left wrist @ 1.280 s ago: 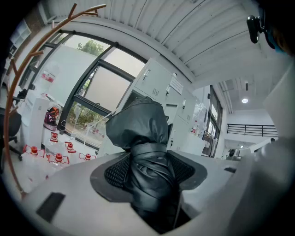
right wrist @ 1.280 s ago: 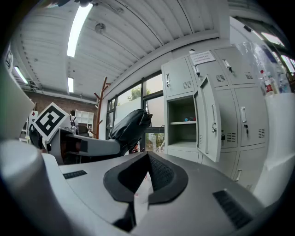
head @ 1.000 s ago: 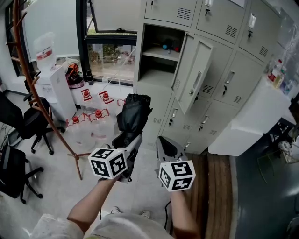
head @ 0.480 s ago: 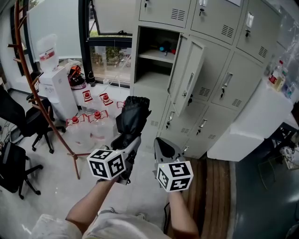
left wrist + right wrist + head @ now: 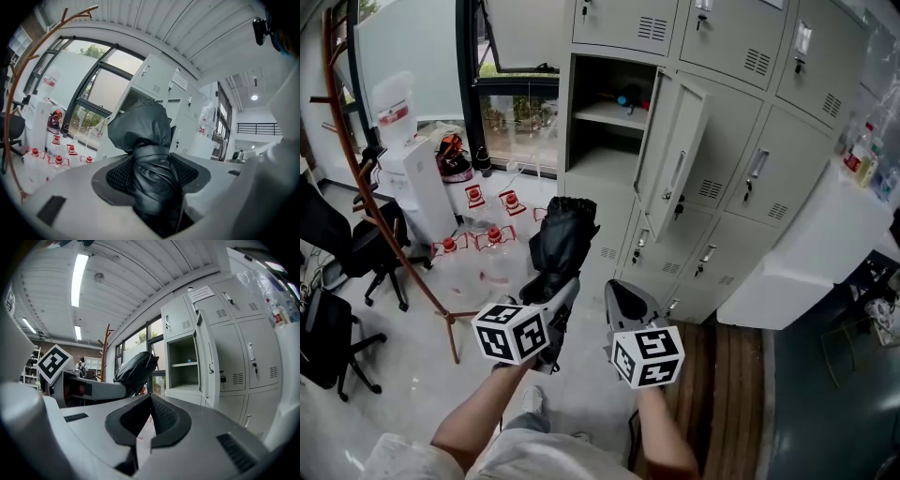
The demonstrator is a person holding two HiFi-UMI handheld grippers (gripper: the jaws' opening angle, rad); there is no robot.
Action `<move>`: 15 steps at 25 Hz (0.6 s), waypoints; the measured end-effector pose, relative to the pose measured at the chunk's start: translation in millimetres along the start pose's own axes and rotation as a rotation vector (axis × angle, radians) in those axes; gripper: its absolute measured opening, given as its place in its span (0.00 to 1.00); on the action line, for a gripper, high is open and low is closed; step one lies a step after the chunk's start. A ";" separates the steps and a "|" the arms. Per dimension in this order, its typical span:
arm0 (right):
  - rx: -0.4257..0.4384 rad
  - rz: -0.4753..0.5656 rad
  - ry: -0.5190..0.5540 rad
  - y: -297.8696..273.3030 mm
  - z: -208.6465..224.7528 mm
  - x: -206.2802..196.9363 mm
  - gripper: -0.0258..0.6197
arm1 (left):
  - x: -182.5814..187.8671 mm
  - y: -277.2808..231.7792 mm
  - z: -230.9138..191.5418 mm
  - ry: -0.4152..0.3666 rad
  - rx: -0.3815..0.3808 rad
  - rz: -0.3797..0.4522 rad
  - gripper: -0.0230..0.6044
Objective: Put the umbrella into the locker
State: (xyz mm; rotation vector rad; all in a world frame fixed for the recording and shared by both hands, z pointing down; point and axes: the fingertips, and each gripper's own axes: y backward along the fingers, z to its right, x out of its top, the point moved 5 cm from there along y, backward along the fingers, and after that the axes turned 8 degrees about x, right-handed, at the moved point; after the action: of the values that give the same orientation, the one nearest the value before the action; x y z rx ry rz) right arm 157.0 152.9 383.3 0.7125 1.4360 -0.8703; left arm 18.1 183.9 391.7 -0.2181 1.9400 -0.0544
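Observation:
A black folded umbrella (image 5: 563,237) sticks up and forward out of my left gripper (image 5: 551,281), which is shut on its lower part. In the left gripper view the umbrella (image 5: 146,150) fills the gap between the ribbed pads (image 5: 117,174). Beside it, my right gripper (image 5: 623,298) is shut with nothing held; its pads meet at the tip (image 5: 150,399). Ahead stands a grey locker bank with one open compartment (image 5: 602,127), its door (image 5: 671,155) swung out to the right. That compartment (image 5: 183,365) has a shelf with small items at the back.
A wooden coat stand (image 5: 358,178) and a white water dispenser (image 5: 419,180) stand at the left. Water bottles with red caps (image 5: 484,242) lie on the floor by the window. Black office chairs (image 5: 337,248) are at far left, a white counter (image 5: 811,248) at the right.
Both grippers and the umbrella have drifted a little closer to the lockers. Neither gripper's jaws have changed.

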 end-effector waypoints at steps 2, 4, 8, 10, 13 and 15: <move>0.000 -0.003 0.005 -9.5 4.1 -0.6 0.04 | 1.3 -8.9 -6.7 0.005 -0.001 0.001 0.44; -0.006 -0.008 0.010 -20.6 9.6 -1.0 0.04 | 3.6 -20.1 -14.6 0.011 -0.007 0.001 0.44; -0.020 -0.021 0.020 -49.0 21.3 1.6 0.04 | 11.6 -44.6 -34.4 0.022 -0.019 -0.005 0.44; -0.030 -0.022 0.023 -65.4 27.1 6.5 0.04 | 18.4 -57.8 -45.4 0.022 -0.029 -0.011 0.44; -0.049 -0.021 0.026 -90.2 33.2 13.6 0.04 | 29.0 -77.2 -62.7 0.019 -0.050 -0.023 0.44; -0.063 -0.025 0.025 -107.0 36.5 17.1 0.04 | 36.6 -90.2 -74.8 0.021 -0.066 -0.033 0.44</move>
State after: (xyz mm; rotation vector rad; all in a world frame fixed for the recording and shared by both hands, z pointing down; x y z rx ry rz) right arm 84.7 64.6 377.4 0.6617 1.4909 -0.8340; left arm -52.8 83.9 398.7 -0.2943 1.9614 -0.0140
